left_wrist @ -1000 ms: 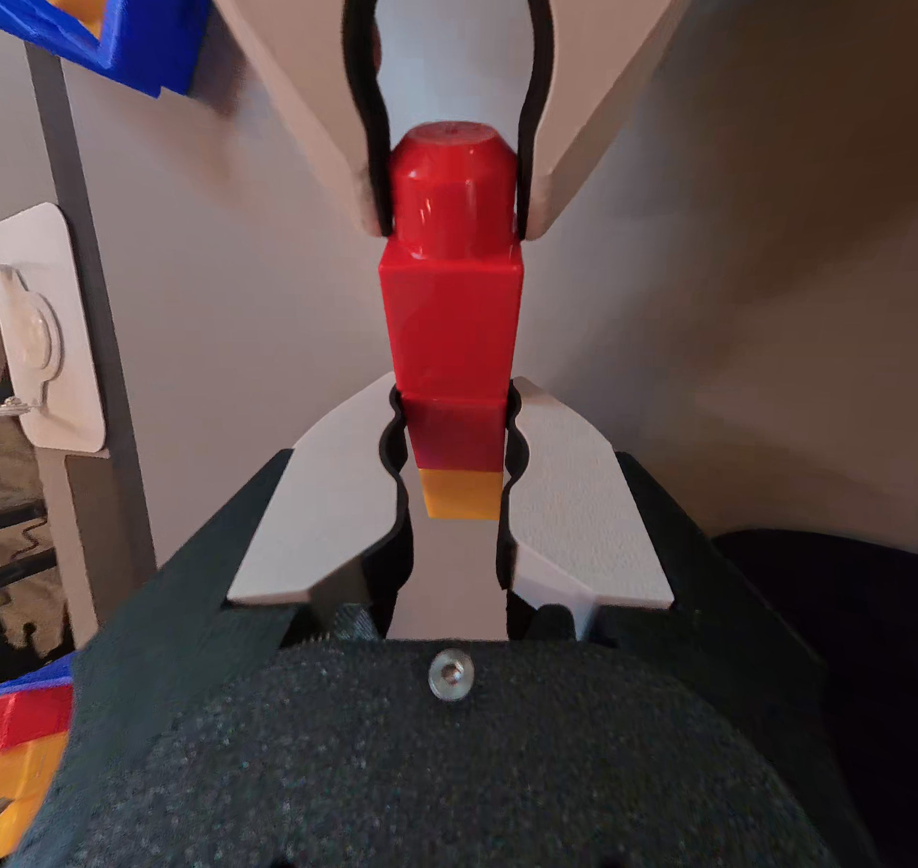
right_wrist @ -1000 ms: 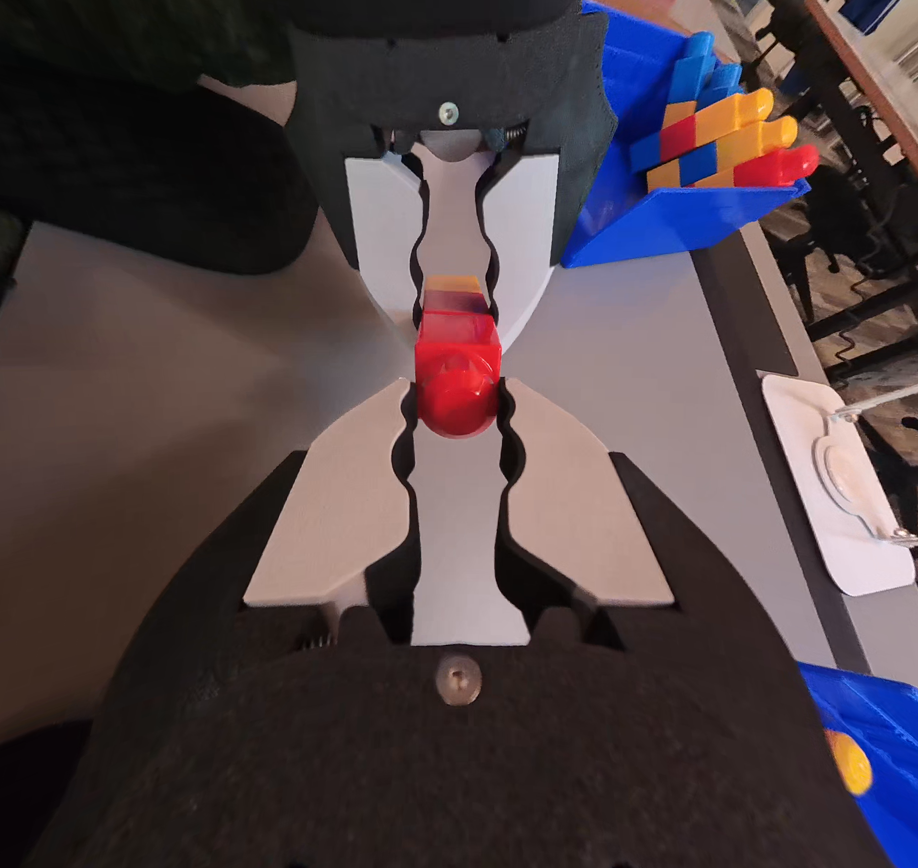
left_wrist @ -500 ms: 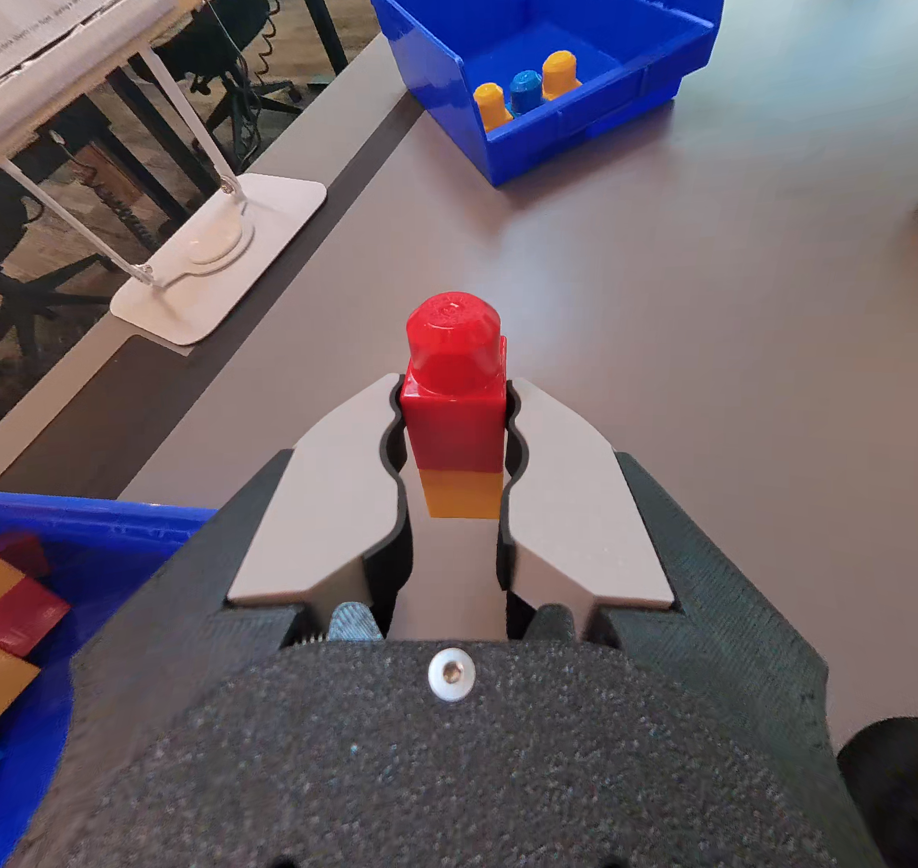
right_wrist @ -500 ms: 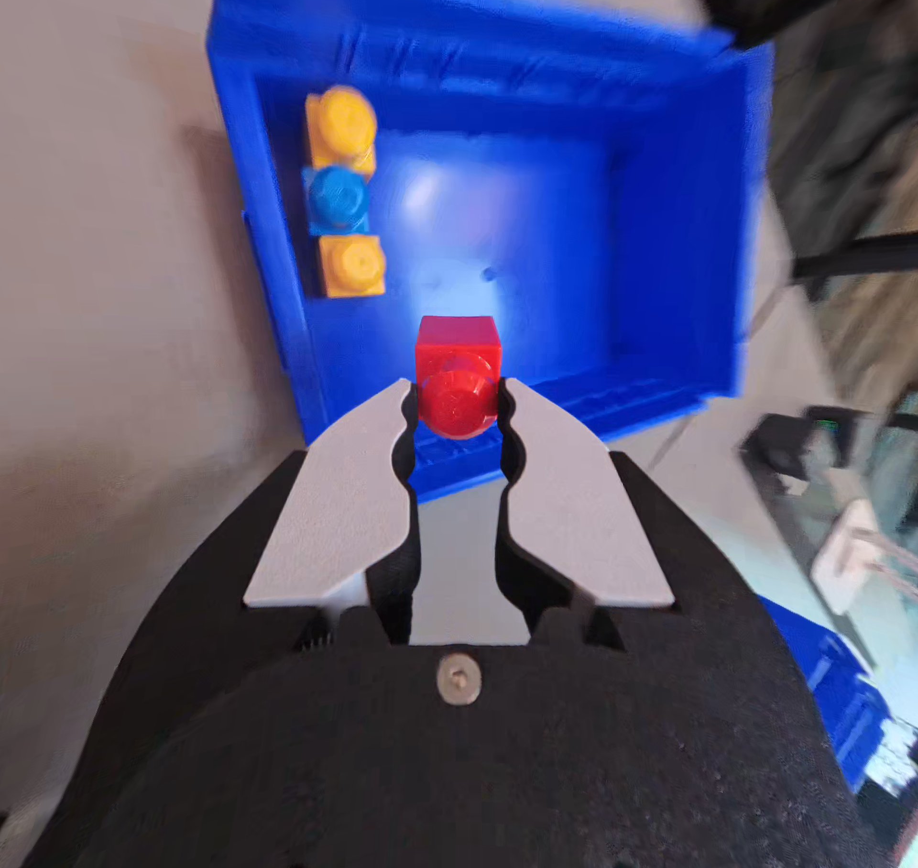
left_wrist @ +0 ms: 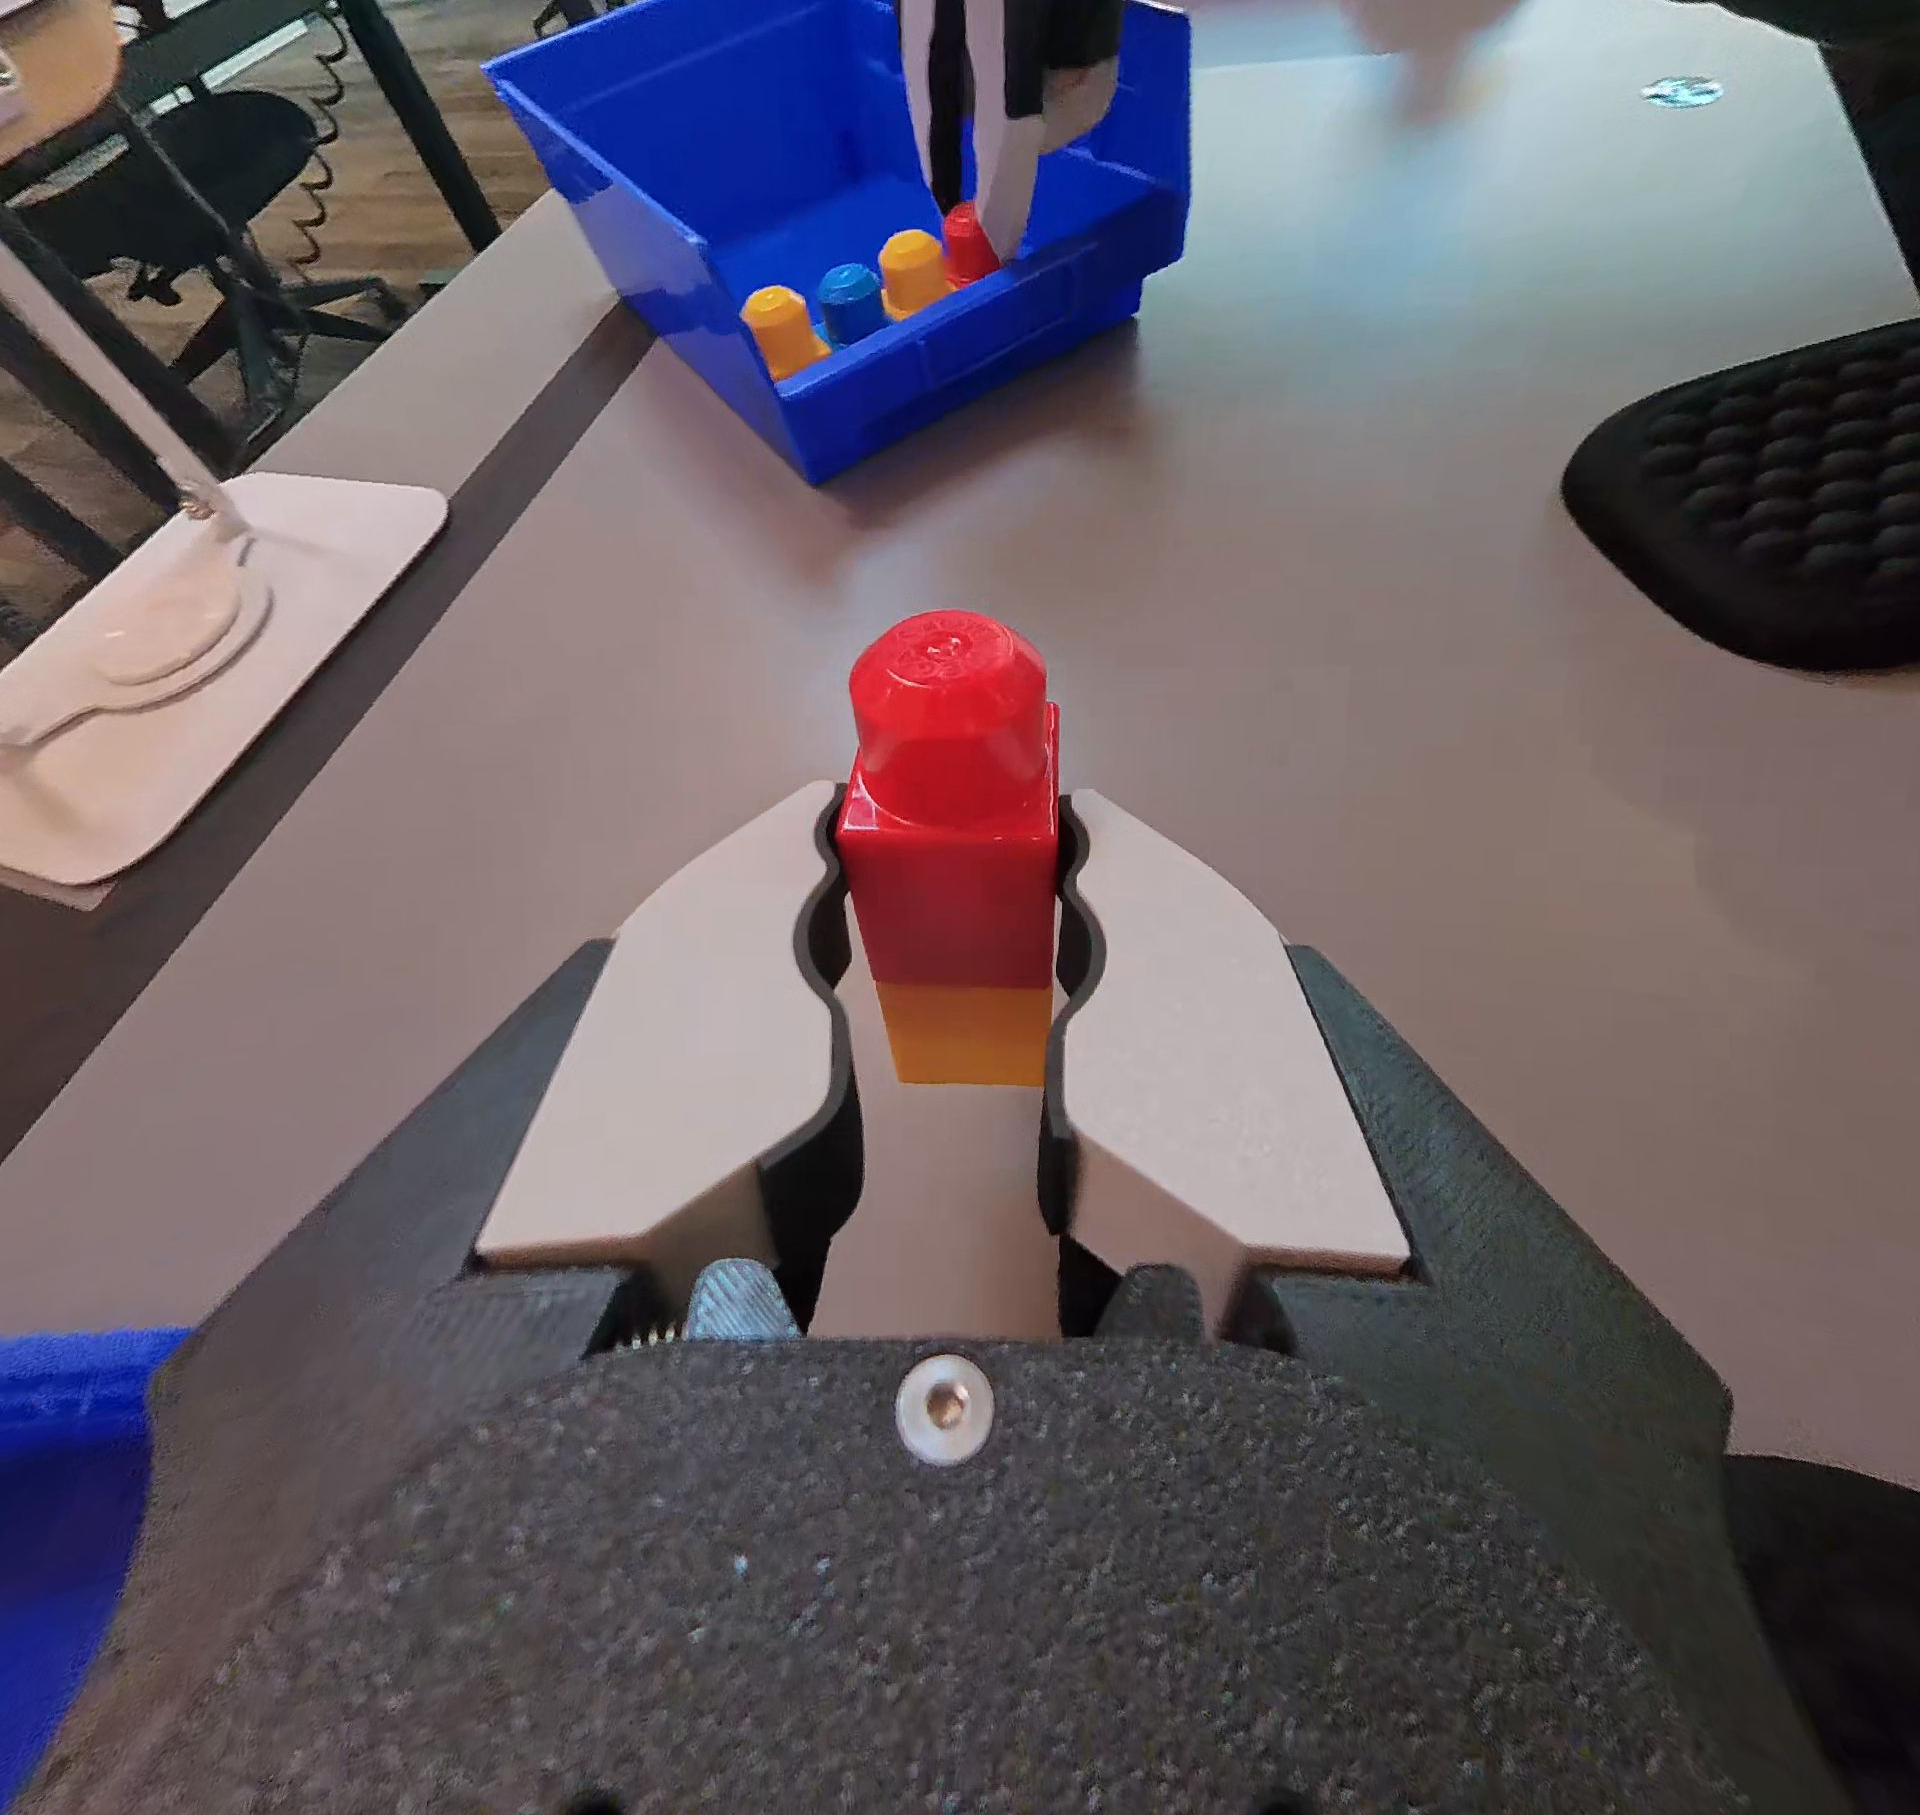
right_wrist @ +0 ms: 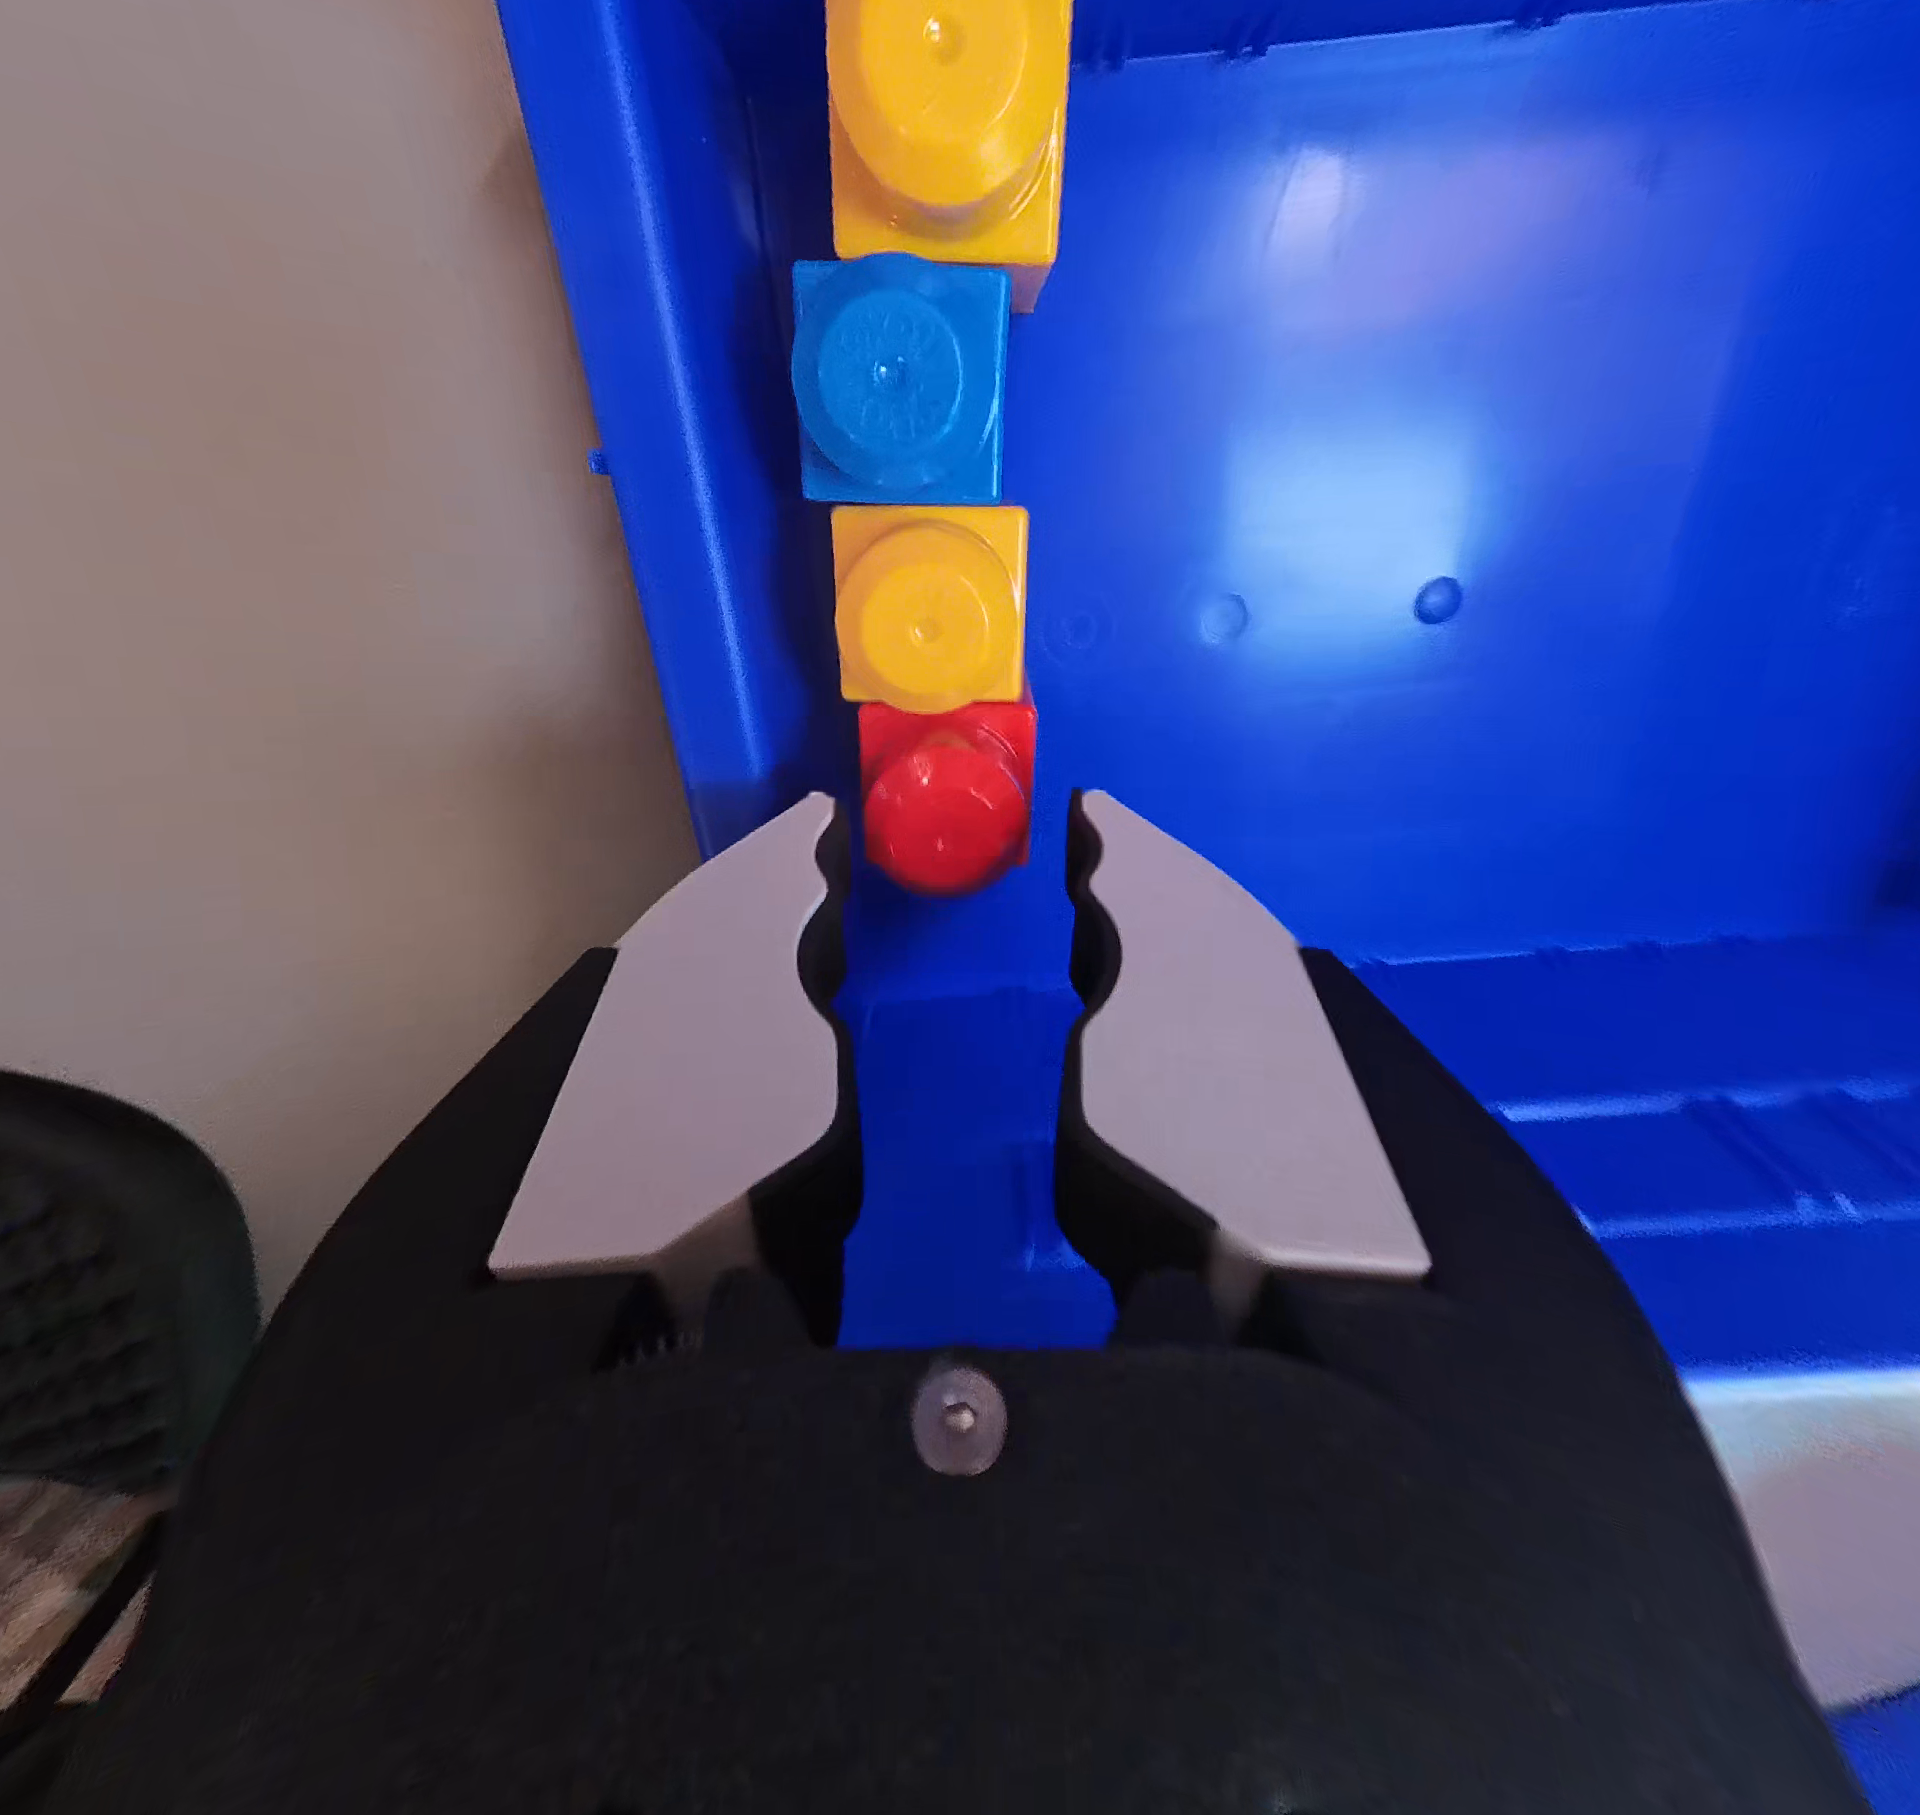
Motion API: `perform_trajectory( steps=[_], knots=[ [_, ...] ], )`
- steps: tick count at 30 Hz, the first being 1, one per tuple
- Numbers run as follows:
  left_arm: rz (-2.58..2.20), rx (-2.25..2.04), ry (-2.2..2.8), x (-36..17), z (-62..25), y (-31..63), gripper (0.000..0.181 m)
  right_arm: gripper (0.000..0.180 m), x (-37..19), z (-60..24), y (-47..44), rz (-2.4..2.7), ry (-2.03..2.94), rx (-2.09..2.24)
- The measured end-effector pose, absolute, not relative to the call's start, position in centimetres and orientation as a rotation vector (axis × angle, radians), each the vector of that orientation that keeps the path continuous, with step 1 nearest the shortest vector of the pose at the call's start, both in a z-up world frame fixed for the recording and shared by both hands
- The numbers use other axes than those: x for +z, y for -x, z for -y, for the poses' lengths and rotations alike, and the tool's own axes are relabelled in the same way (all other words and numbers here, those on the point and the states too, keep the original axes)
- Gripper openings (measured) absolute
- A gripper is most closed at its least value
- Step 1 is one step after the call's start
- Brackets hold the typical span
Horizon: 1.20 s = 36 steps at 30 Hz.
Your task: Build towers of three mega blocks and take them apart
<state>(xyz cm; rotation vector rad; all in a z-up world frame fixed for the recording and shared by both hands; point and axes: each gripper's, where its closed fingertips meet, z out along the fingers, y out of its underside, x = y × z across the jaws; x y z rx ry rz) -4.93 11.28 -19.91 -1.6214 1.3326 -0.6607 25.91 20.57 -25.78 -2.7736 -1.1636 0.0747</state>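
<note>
A glossy red plastic block stacked on a yellow plastic block [left_wrist: 966, 1033] sits clamped between the pale fingers of the left hand-held gripper [left_wrist: 948, 835], held above the brown desk [left_wrist: 1299, 539] with its round stud pointing away. Farther along the desk stands a blue plastic bin [left_wrist: 997, 363], and in it a second red block [right_wrist: 948, 797] stands last in a row (yellow, blue, yellow, then red) along one wall. The right hand-held gripper [right_wrist: 951, 835] hovers over that block, fingers apart and clear of it. A white flat stand base [left_wrist: 208, 664] rests near the desk's edge.
</note>
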Motion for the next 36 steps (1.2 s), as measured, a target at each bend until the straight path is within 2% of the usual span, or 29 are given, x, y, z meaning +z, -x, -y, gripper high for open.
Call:
perform_trajectory(
  steps=[3,7,10,13,14,15,16,18,21,22,23,27,28,30,33,36],
  knots=[
    [-1.380,-0.699,1.609,-20.1,-10.2,3.9,0.036,0.046,-22.2,-20.7,-23.6,1.185,2.572,0.068],
    [-1.476,-0.774,1.592,-20.7,-8.1,1.9,0.036,0.060,-16.6,-15.0,-11.6,1.509,1.970,0.335],
    [-1.551,-0.808,1.568,-20.9,-6.1,0.5,0.037,0.056,-15.5,-8.7,-4.0,1.661,1.699,0.497],
    [-1.625,-0.774,1.545,-21.0,-4.7,-0.4,0.037,0.054,-17.6,-5.7,-0.4,1.804,1.634,0.475],
    [-1.642,-0.766,1.541,-21.0,-4.3,-0.6,0.037,0.050,-18.2,-5.1,0.5,1.835,1.618,0.494],
    [-1.663,-0.744,1.545,-21.3,-4.2,-0.5,0.037,0.034,-18.7,-4.4,1.0,1.871,1.603,0.533],
    [-1.685,-0.732,1.544,-21.6,-4.0,-0.4,0.036,0.031,-19.0,-4.0,1.3,1.892,1.595,0.557],
    [-1.644,-0.788,1.495,-21.1,-4.0,-0.5,0.036,0.030,-19.0,-3.9,1.1,1.919,1.589,0.572],
    [-1.603,-0.812,1.487,-20.7,-4.7,0.0,0.058,0.029,-17.2,-5.0,0.4,1.844,1.577,0.601],
    [-1.585,-0.811,1.484,-20.6,-4.9,-0.1,0.054,0.029,-16.4,-5.2,0.1,1.812,1.567,0.641],
    [-1.564,-0.770,1.480,-20.7,-5.4,-0.2,0.038,0.029,-15.6,-5.2,-0.1,1.784,1.557,0.690],
    [-1.535,-0.791,1.511,-19.6,-6.2,0.4,0.037,0.029,-13.4,-5.4,-1.4,1.748,1.514,0.731],
    [-1.569,-0.659,1.567,-21.2,-7.5,1.6,0.037,0.029,-11.3,-5.6,-1.9,1.688,1.470,0.796],
    [-1.514,-0.690,1.638,-22.8,-8.7,2.9,0.037,0.029,-5.4,-6.8,-4.1,1.505,1.374,0.926],
    [-1.386,-0.736,1.724,-22.9,-10.7,4.1,0.037,0.029,-0.9,-14.2,-9.6,1.243,1.429,0.558],
    [-1.278,-0.777,1.723,-22.2,-12.0,4.6,0.037,0.029,-3.9,-22.5,-16.7,1.127,1.744,0.078]
  ],
)
